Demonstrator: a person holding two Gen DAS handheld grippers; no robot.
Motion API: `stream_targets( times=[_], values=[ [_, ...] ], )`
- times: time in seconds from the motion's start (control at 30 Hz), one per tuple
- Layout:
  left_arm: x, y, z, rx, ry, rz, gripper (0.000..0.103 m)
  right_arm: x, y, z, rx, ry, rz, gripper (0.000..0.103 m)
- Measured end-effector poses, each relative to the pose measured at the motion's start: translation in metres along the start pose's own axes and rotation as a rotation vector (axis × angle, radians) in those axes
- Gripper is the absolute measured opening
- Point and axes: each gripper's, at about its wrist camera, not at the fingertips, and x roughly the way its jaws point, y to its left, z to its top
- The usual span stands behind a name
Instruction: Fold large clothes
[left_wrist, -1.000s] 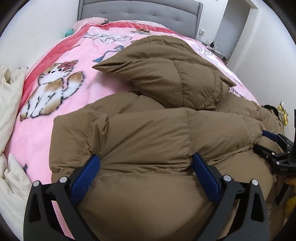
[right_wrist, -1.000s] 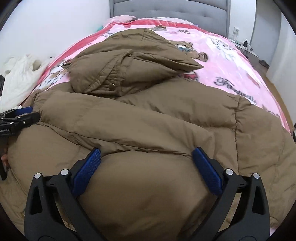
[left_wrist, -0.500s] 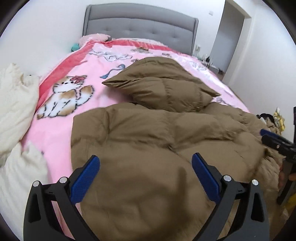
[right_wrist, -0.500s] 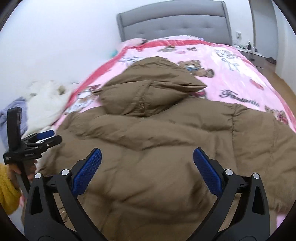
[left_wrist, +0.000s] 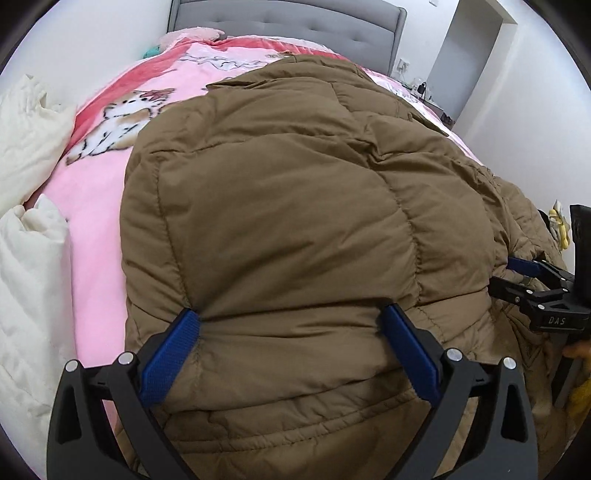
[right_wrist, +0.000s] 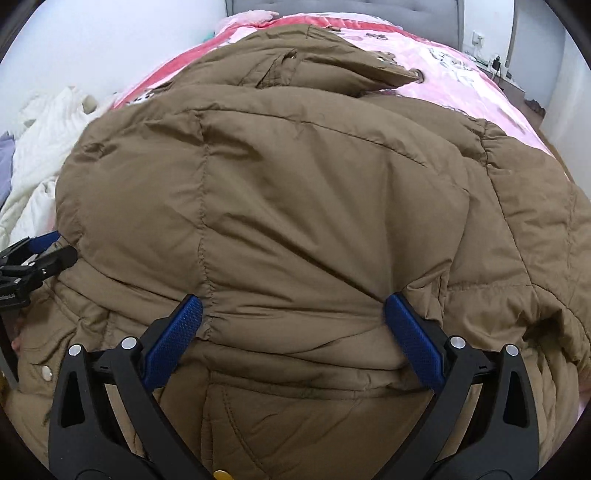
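Found brown quilted puffer jacket (left_wrist: 295, 206) spread on pink cartoon-print bed blanket (left_wrist: 99, 206), seemingly mid-fold. Left tool (left_wrist: 291, 336) and right tool (right_wrist: 293, 321) spread apart, pressing padding. Next: closing on the hem.

— We saw a plain khaki-brown quilted jacket (left_wrist: 295, 206) filling the middle of both frames, did we not?

— We did, over a pink blanket (left_wrist: 99, 206) with a red border and a white-and-tan cartoon cat at upper left of the left view.

— We noted a grey tufted headboard (left_wrist: 295, 16) along the top, and cream-white bedding (left_wrist: 26, 236) at far left.

— And the left gripper (left_wrist: 291, 328) and right gripper (right_wrist: 293, 317) were black with blue pads (left_wrist: 170, 354).
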Motion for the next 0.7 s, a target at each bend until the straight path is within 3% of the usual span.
stream_targets(
  times=[0.17, 0.23, 0.37, 0.47, 0.53, 0.6, 0.7],
  values=[
    [-0.022, -0.007, -0.005, 0.026, -0.047, 0.038, 0.098, -0.016, -0.006, -0.001, 0.065, -0.025, 0.046, 0.095],
    [-0.037, -0.015, -0.007, 0.064, -0.092, 0.061, 0.098, -0.035, -0.015, -0.002, 0.123, -0.078, 0.094, 0.095],
    [-0.068, -0.049, -0.007, 0.191, -0.173, 0.033, 0.098, -0.078, -0.060, -0.015, 0.371, -0.202, 0.128, 0.095],
    [-0.076, -0.082, 0.000, 0.272, -0.219, 0.010, 0.098, -0.109, -0.105, -0.033, 0.532, -0.286, 0.070, 0.095],
    [-0.072, -0.111, 0.011, 0.303, -0.238, -0.053, 0.098, -0.135, -0.147, -0.053, 0.634, -0.347, -0.016, 0.095],
    [-0.059, -0.134, 0.019, 0.303, -0.230, -0.099, 0.098, -0.155, -0.193, -0.080, 0.734, -0.364, -0.120, 0.095],
    [-0.032, -0.172, 0.024, 0.275, -0.208, -0.086, 0.098, -0.171, -0.258, -0.120, 0.895, -0.344, -0.171, 0.095]
  ],
)
